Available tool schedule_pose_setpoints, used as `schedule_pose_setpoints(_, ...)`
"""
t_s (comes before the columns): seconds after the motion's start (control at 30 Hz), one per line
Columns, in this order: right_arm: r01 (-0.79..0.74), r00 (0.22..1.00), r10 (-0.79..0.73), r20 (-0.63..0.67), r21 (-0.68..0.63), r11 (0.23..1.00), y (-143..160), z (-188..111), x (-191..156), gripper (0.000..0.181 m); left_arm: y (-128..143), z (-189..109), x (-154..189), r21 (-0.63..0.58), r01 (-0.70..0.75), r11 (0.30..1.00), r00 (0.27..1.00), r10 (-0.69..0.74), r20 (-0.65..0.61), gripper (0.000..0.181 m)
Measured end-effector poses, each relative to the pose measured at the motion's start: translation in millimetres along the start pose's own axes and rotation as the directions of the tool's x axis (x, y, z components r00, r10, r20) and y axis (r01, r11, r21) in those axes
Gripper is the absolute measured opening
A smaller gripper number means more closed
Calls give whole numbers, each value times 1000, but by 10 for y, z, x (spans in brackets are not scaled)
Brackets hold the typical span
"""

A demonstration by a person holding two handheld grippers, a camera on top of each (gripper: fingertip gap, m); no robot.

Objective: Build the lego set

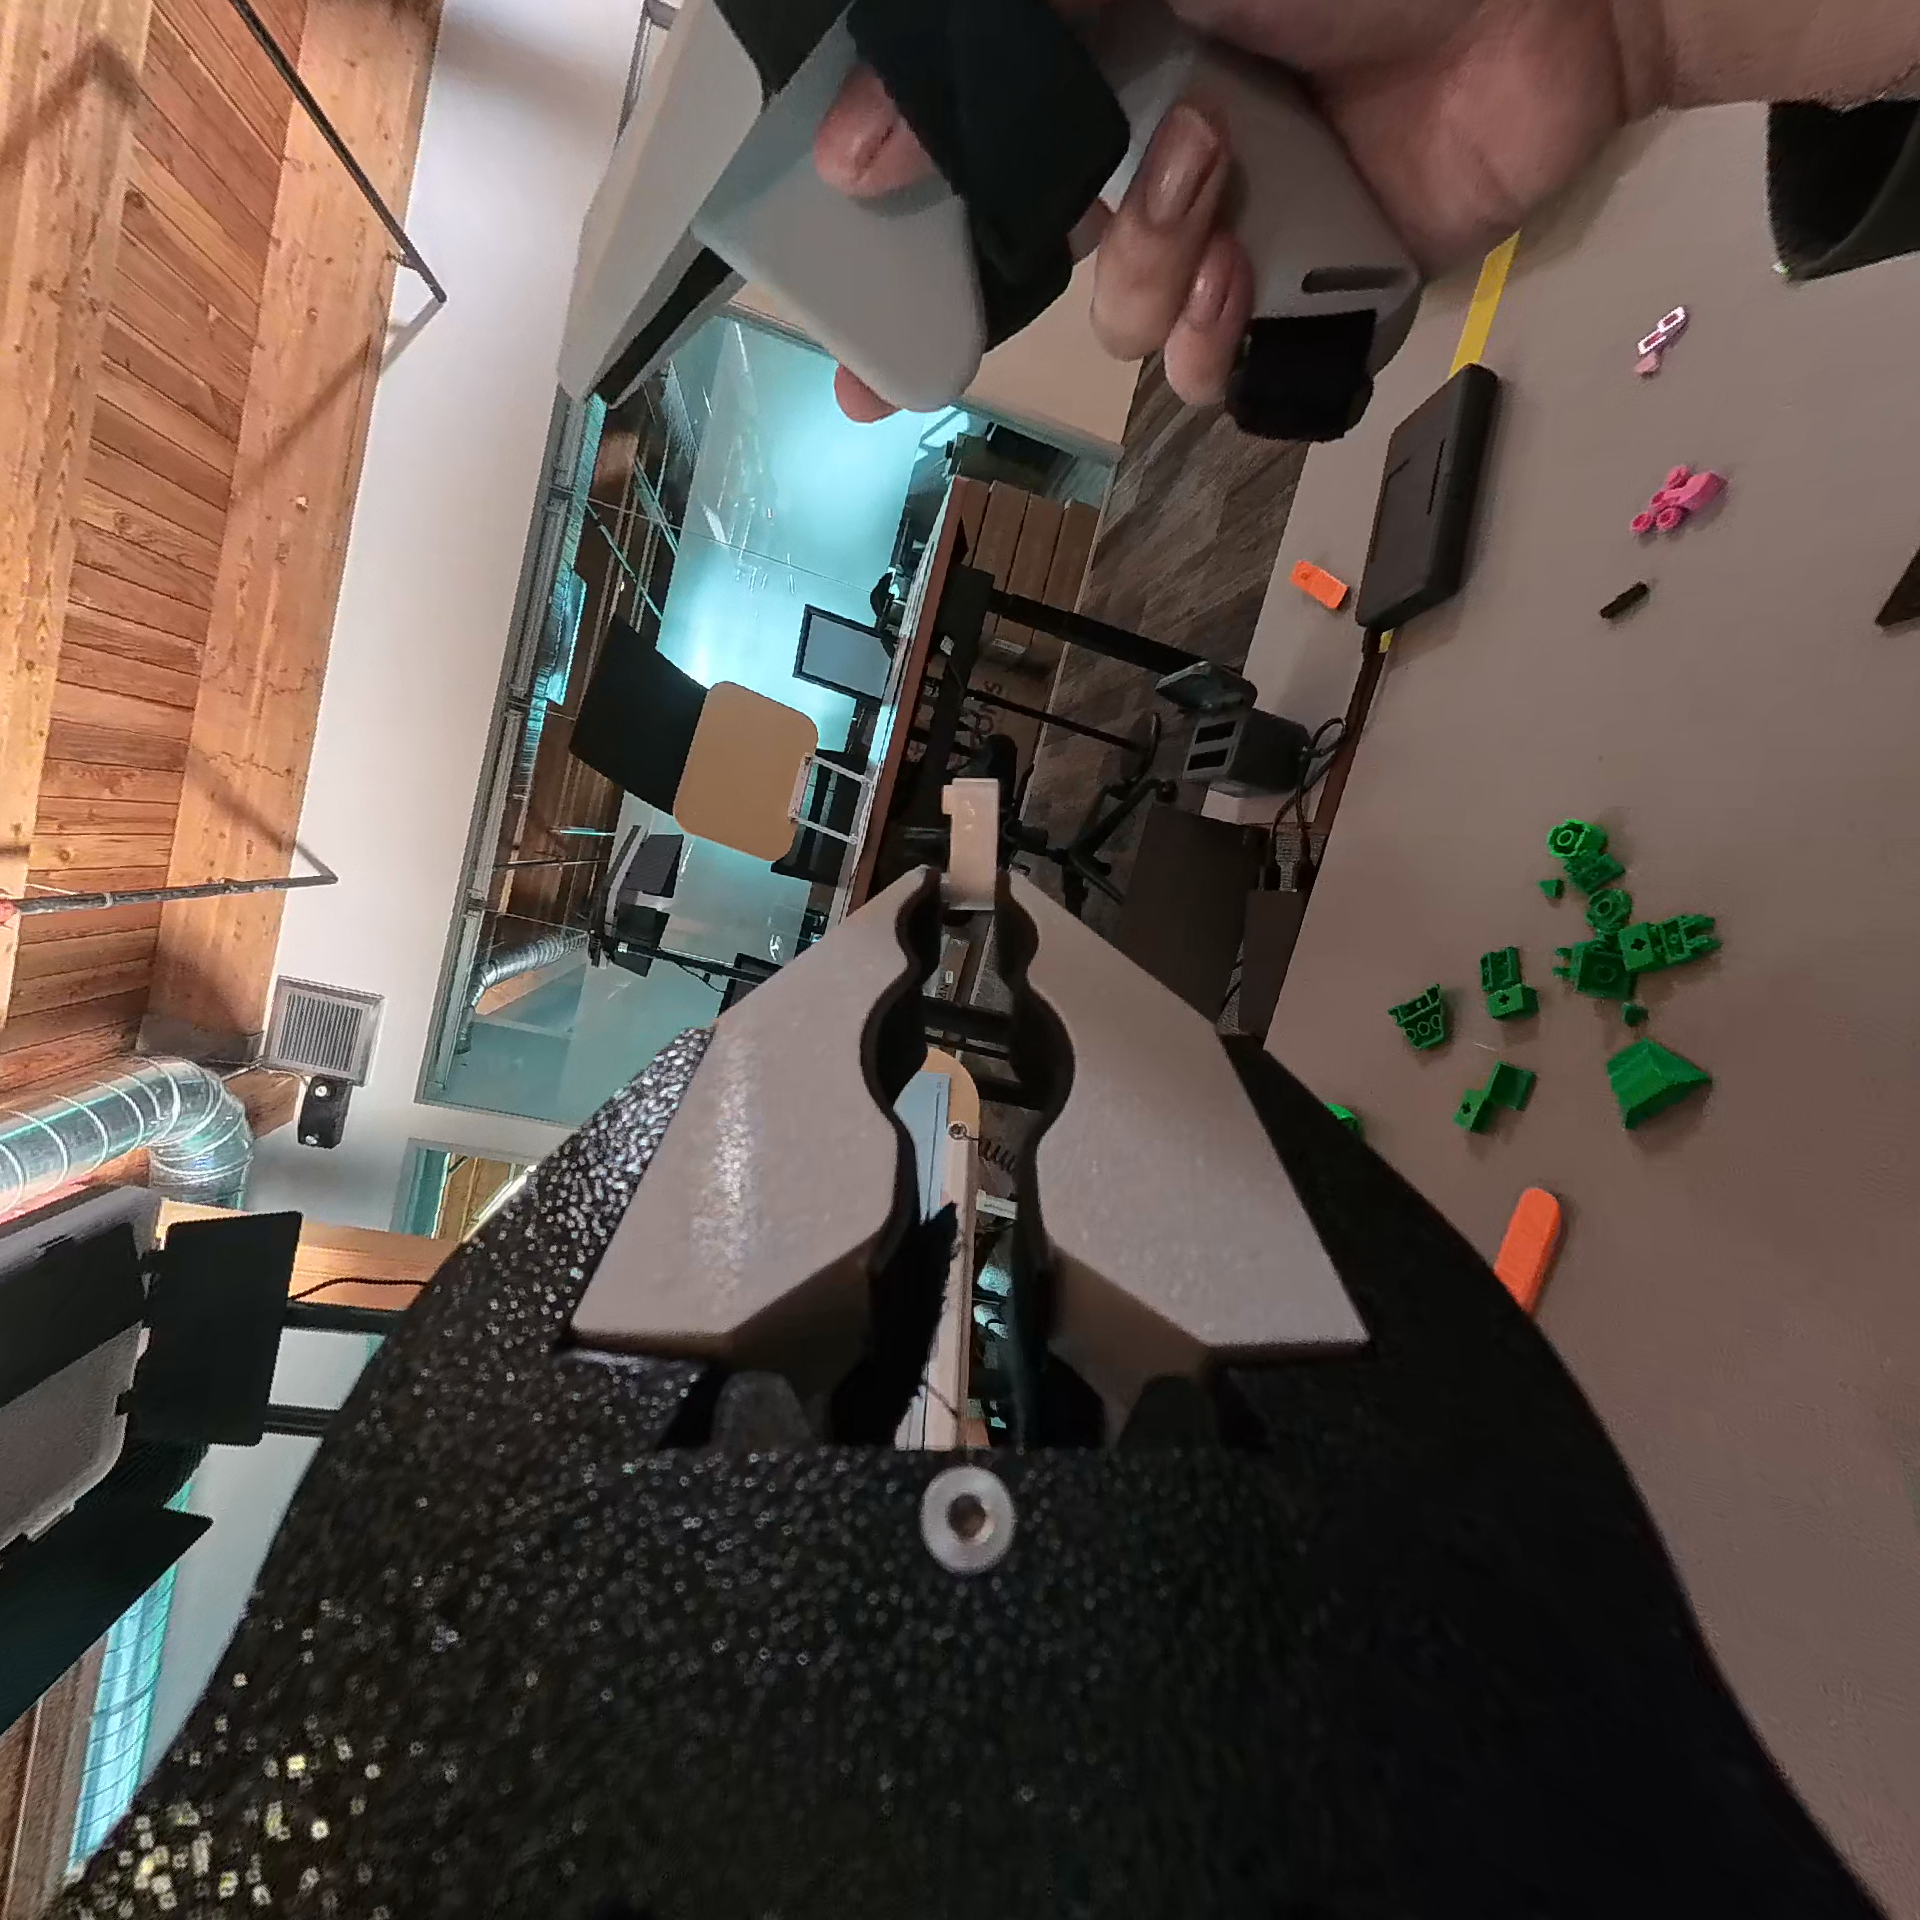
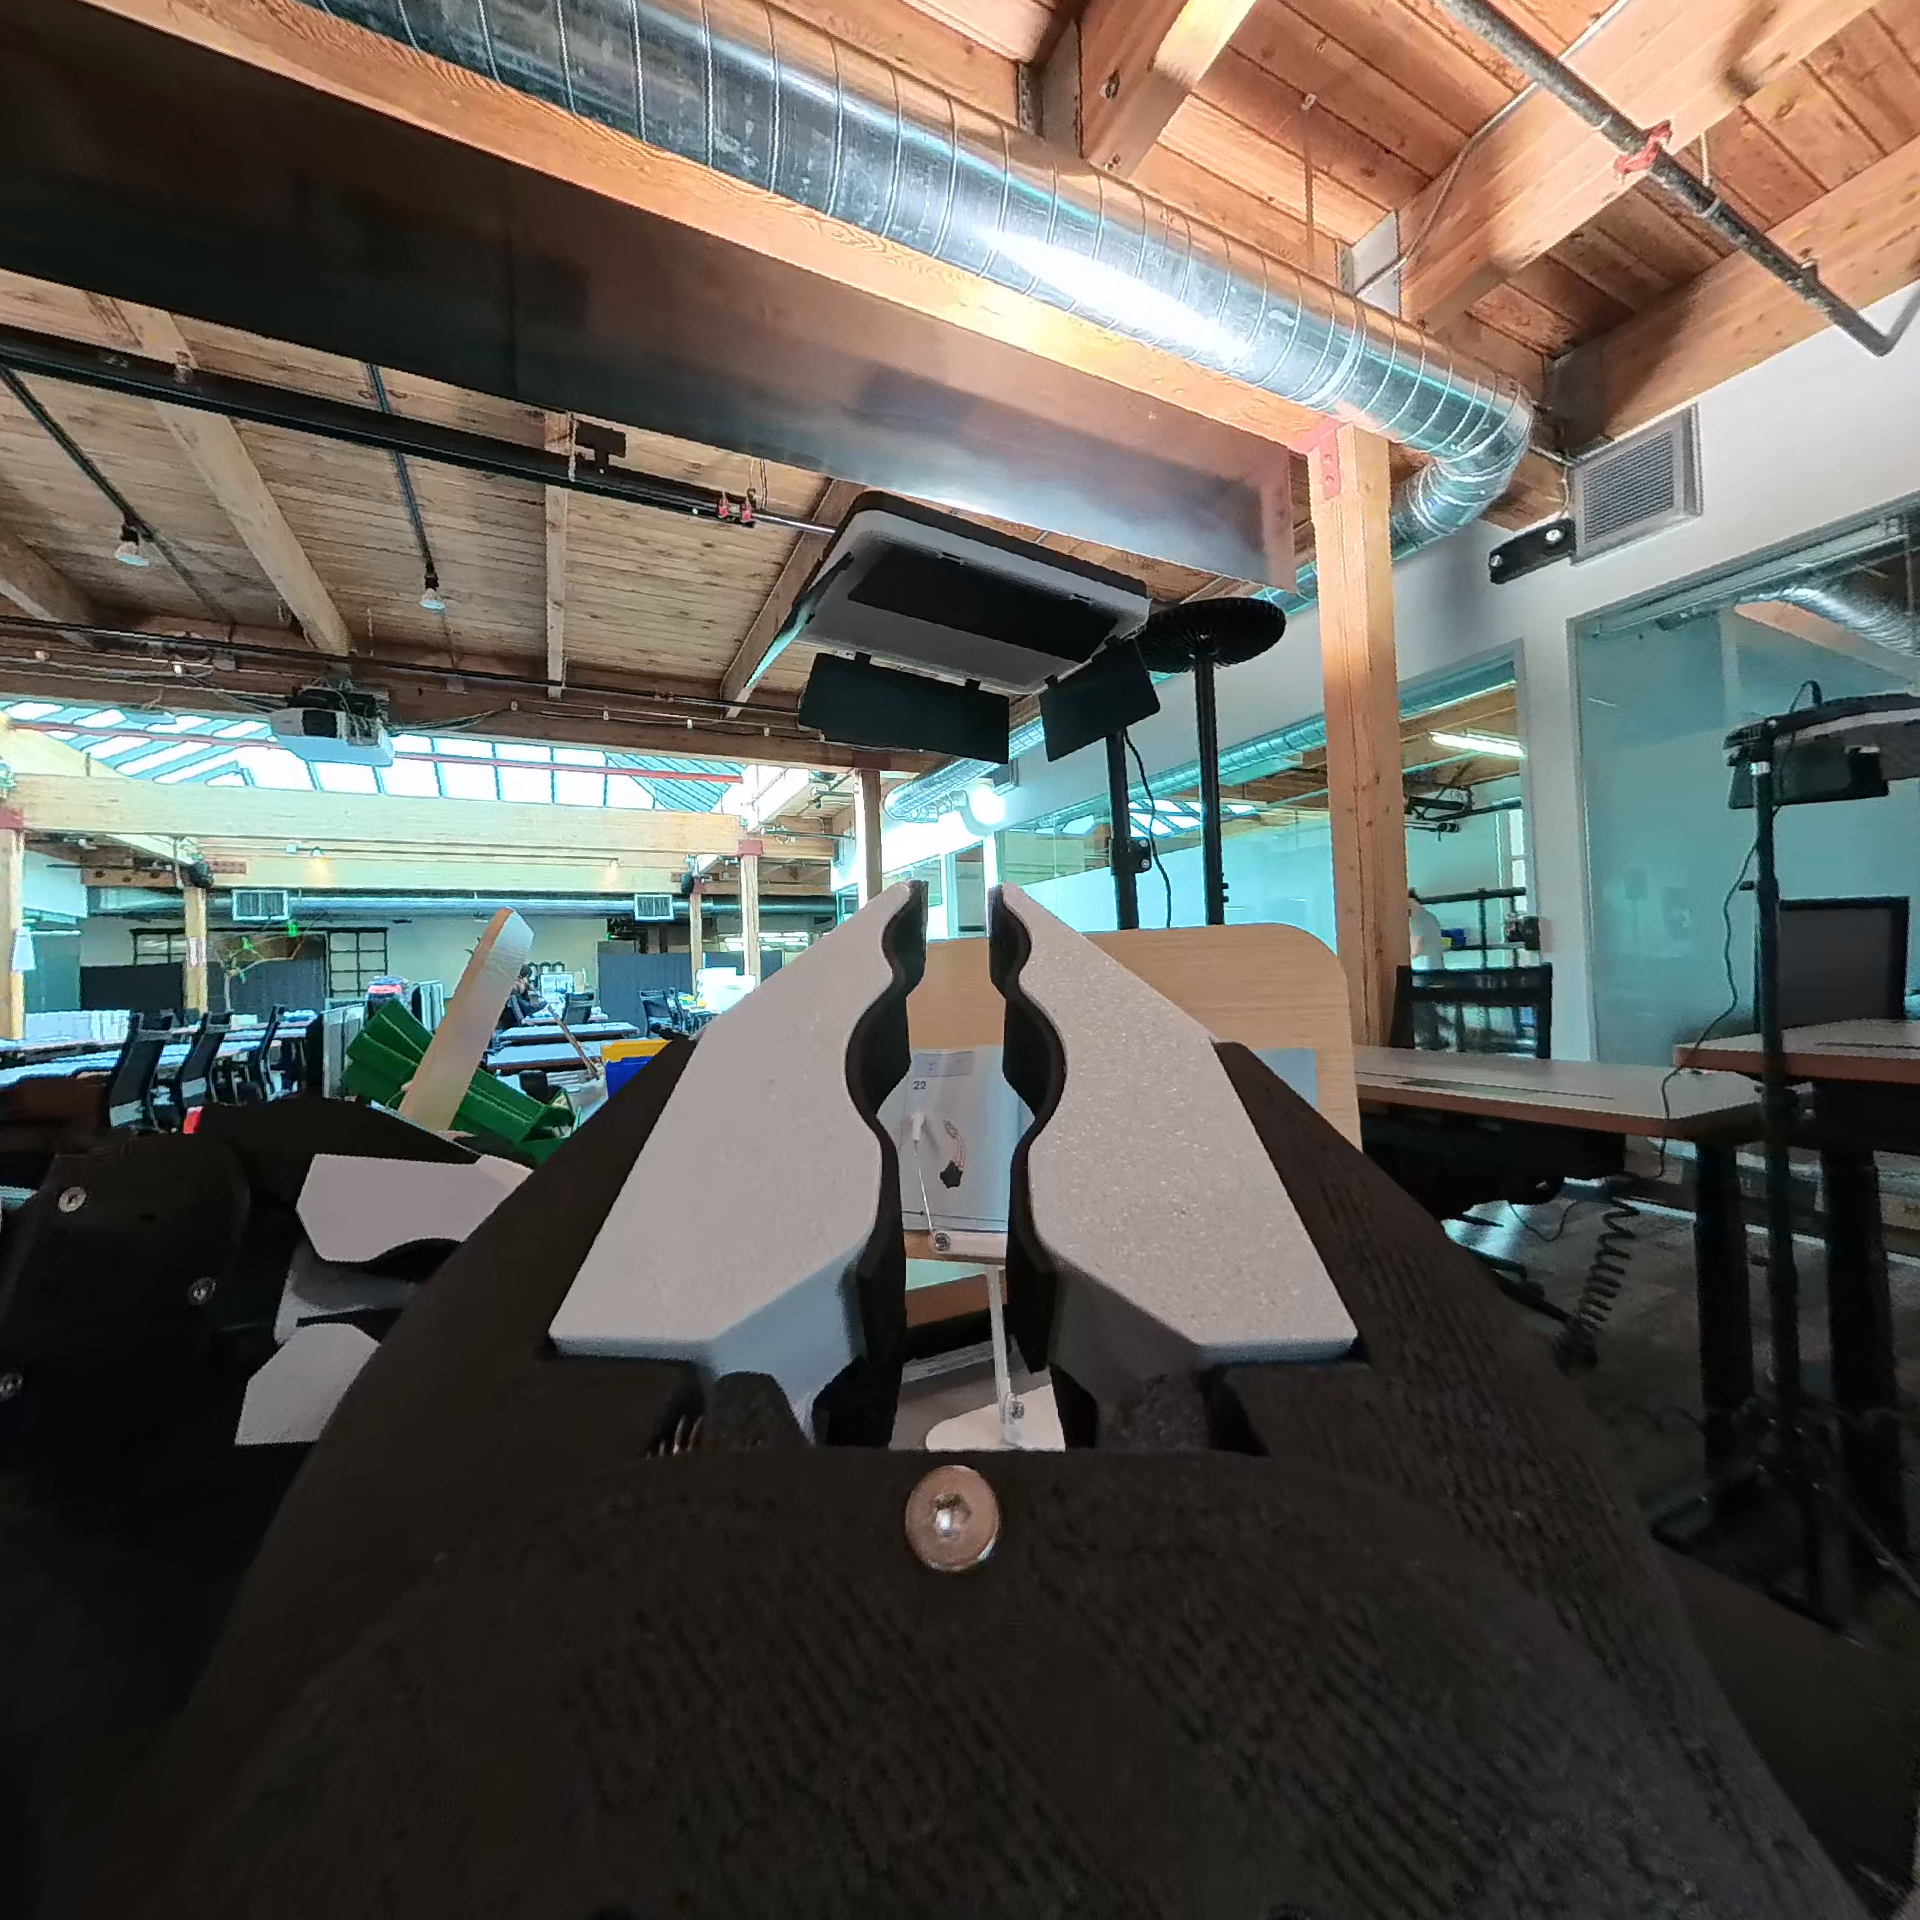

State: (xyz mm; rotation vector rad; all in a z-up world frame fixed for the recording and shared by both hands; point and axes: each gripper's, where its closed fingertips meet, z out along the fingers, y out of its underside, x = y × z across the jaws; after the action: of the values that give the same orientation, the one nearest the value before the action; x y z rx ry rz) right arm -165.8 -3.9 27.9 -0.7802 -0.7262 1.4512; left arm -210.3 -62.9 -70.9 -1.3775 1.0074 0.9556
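The left gripper (image 1: 971,894) is rolled onto its side and clenched on a small tan flat lego piece (image 1: 971,842), whose end sticks out past the fingertips; in the right wrist view the same tan piece shows tilted up beside a green lego assembly (image 2: 457,1091) at that gripper's tip. The right gripper (image 2: 956,904) points out level into the room, its pale fingers (image 2: 769,1132) parted by a narrow gap with nothing between them. In the left wrist view a hand (image 1: 1403,135) grips the grey handle of that other tool near the top edge.

The table (image 1: 1714,1455) is a plain grey-beige surface running down the right side of the left wrist view. A cluster of loose green lego pieces (image 1: 1600,945) lies near its far edge, with a larger green sloped piece (image 1: 1652,1081) just beside them. An orange piece (image 1: 1527,1257) lies nearer the gripper, and a second orange piece (image 1: 1320,584) rests close to the table's far edge beside a black flat device (image 1: 1434,509). Pink lego pieces (image 1: 1678,499) sit further in from the device, well apart from the green ones, with a small dark pin (image 1: 1623,601) between the two groups.

Beyond is an open office: wooden ceiling beams (image 2: 1174,62), a silver duct (image 2: 1039,239), glass partitions (image 2: 1662,831), rows of desks (image 2: 1538,1101) and a light on a black stand (image 2: 977,613).
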Motion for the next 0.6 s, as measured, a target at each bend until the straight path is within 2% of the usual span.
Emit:
schedule_pose_setpoints(0.37, -12, 1000, 12, 5, 9, 1000, -17, -9, 9, 11, 47, -4, -8, -13, 7, 1000, 1000, -7, 2, 7)
schedule_pose_setpoints(0.47, 23, 994, -23, 104, -5, 1000, -6, 2, -188, 12, 70, -12, -41, -18, -2, 1000, 1000, 3, 27, 7)
schedule_pose_setpoints(0.5, 54, 984, -44, 173, -51, 997, 58, 2, -314, 10, 78, -21, -71, -20, -15, 1000, 999, 16, 50, 6)
schedule_pose_setpoints(0.53, 89, 965, -48, 257, -151, 985, 200, -15, -455, 3, 80, -36, -112, -23, -40, 999, 996, 42, 83, 7)
schedule_pose_setpoints(0.57, 123, 951, -40, 306, -259, 958, 358, -44, -545, 2, 78, -56, -153, -25, -71, 997, 991, 73, 115, 7)
schedule_pose_setpoints(0.6, 153, 946, -48, 322, -310, 938, 450, -65, -600, 1, 77, -73, -156, -30, -96, 995, 988, 99, 119, 6)
